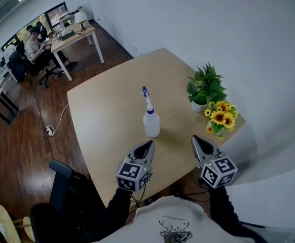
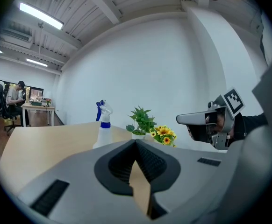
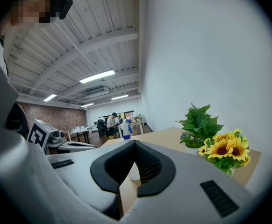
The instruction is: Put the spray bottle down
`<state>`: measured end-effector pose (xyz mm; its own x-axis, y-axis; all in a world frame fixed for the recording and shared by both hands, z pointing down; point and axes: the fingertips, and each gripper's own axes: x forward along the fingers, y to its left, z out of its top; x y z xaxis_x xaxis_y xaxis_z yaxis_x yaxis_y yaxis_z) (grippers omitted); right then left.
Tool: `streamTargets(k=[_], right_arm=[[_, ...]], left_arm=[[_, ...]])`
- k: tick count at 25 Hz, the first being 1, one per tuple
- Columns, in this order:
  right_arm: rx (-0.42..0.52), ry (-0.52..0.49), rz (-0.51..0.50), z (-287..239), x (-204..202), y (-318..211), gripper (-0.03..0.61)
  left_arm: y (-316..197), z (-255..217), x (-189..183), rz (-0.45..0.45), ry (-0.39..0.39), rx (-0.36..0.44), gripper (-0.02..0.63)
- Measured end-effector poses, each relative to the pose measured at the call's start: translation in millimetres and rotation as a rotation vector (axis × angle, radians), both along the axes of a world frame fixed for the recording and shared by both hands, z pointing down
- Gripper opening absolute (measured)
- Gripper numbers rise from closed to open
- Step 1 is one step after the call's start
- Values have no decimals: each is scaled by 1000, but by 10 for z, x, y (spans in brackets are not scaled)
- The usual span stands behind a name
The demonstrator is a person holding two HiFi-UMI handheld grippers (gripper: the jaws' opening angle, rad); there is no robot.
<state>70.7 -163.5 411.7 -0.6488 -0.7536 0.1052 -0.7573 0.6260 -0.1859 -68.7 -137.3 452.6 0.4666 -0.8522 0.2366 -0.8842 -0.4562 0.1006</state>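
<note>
"So where does the spray bottle [image 1: 150, 119] stand?"

"Upright on the pale wooden table [image 1: 102, 130], near its middle. It has a clear white body, a blue collar and a blue-and-white trigger head, and nothing touches it."

"And the 2 grippers?"

"Both hang over the near edge of the table, pointing across it towards the bottle. The left gripper [image 1: 147, 145] sits just short of the bottle, a little to its left in the head view. The right gripper [image 1: 195, 139] is farther off, to the bottle's right."

"Is either one holding anything?"

"No. The left gripper's own view shows its jaws drawn together at the tips, with only the tabletop visible through the slot behind them. The right gripper's view shows the same: jaws closed, nothing between them. The bottle appears beyond each pair of jaws, well clear of the pads."

"What else is on the table?"

"2 things, at its right side by the white wall: a green potted plant [image 1: 204, 87] in a white pot, and a bunch of yellow sunflowers [image 1: 221, 116] just beside it, nearer the person."

"And the room behind?"

"Dark wood flooring, a black office chair [image 1: 61, 184] at the table's near-left corner, and at the far left a second desk [image 1: 79, 37] where a seated person [image 1: 33, 47] faces monitors."
</note>
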Motion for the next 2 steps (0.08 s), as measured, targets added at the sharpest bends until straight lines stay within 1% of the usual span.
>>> streamTargets(k=[2], right_arm=[[1,3,-2,7,-5,-1,-21]], left_arm=[[1,10,9,3,3,-4,-11]])
